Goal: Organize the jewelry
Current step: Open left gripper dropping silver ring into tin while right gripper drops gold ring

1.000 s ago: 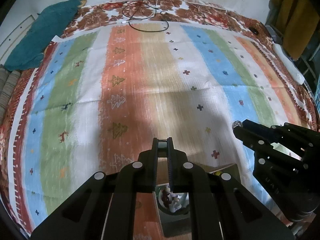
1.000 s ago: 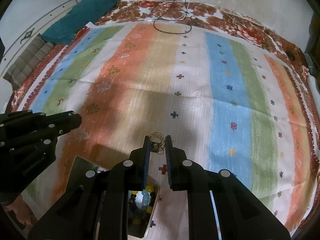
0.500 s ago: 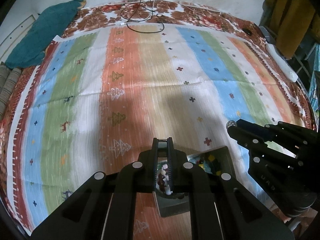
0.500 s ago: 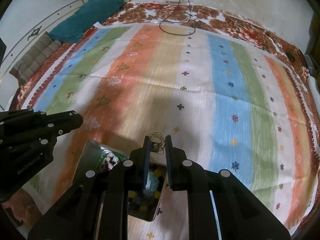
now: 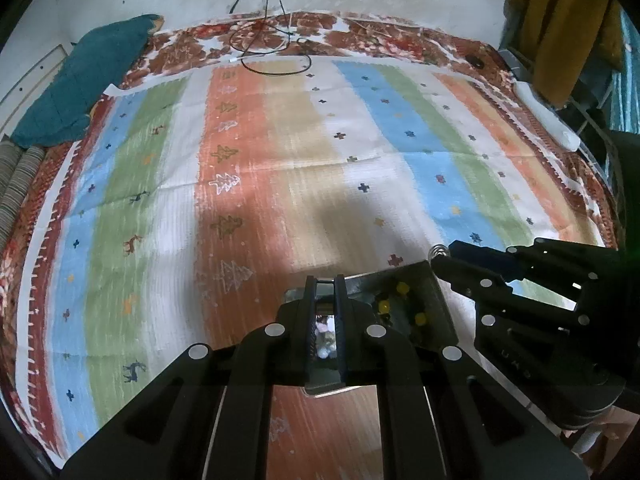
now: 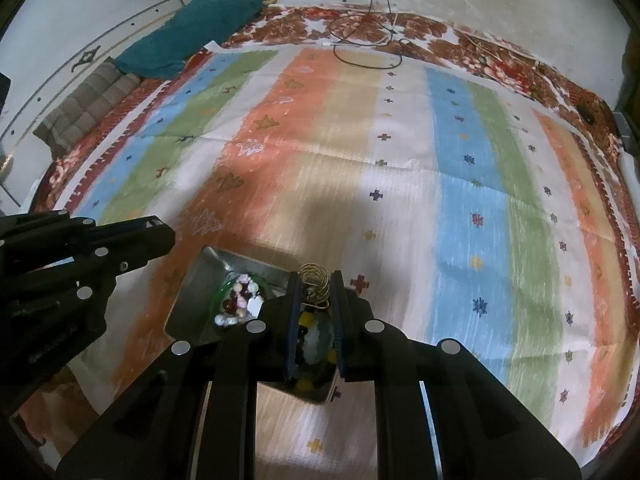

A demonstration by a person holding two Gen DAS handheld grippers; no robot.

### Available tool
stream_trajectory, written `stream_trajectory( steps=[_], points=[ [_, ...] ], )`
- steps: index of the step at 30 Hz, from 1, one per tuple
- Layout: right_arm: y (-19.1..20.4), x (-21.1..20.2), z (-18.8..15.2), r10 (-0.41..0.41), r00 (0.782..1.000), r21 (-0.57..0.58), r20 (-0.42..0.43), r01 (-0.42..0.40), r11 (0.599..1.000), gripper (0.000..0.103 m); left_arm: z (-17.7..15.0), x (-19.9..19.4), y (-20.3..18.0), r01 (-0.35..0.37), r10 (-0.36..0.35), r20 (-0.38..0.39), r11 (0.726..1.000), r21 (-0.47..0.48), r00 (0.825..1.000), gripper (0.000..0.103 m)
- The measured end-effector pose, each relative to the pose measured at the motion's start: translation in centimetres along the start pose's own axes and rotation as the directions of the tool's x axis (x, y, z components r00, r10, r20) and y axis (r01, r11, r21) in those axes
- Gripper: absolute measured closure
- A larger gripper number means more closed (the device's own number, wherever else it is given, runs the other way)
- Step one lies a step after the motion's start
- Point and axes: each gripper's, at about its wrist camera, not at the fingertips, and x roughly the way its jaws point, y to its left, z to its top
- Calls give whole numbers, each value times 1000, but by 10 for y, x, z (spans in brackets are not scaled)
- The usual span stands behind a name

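Note:
A shiny metal tray (image 6: 200, 276) lies on the striped cloth. It holds a pink, white and dark red bead bracelet (image 6: 240, 300) in its left part and yellow and dark beads (image 6: 306, 320) in its right part. My right gripper (image 6: 314, 292) is shut on a gold wire ring piece (image 6: 316, 280) and holds it over the tray's far right corner. In the left wrist view the tray (image 5: 432, 300) lies under my left gripper (image 5: 325, 280), whose jaws stand narrowly apart with nothing between them. The right gripper (image 5: 440, 252) shows there at the tray's right.
The striped cloth (image 6: 440, 200) covers a floral bedspread. A teal cloth (image 6: 192, 36) and a coiled black cable (image 6: 364, 44) lie at the far edge. A white object (image 5: 548, 116) lies at the far right. Folded striped fabric (image 6: 80, 108) sits at the left.
Both grippers have pulled back and up, so more of the tray with its beads has come into view beneath them. The right gripper still holds the gold wire piece.

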Motion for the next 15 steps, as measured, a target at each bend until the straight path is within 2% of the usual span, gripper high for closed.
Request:
stream_trajectory(
  steps=[12, 15],
  points=[
    [4, -1, -6, 27, 1000, -1, 0, -27, 1000, 87, -6, -4, -4, 25, -25, -5, 1000, 4, 1000, 95],
    [3, -2, -6, 21, 1000, -4, 0, -21, 1000, 81, -5, -3, -2, 19, -19, -7, 1000, -11, 1000, 91]
  ],
)
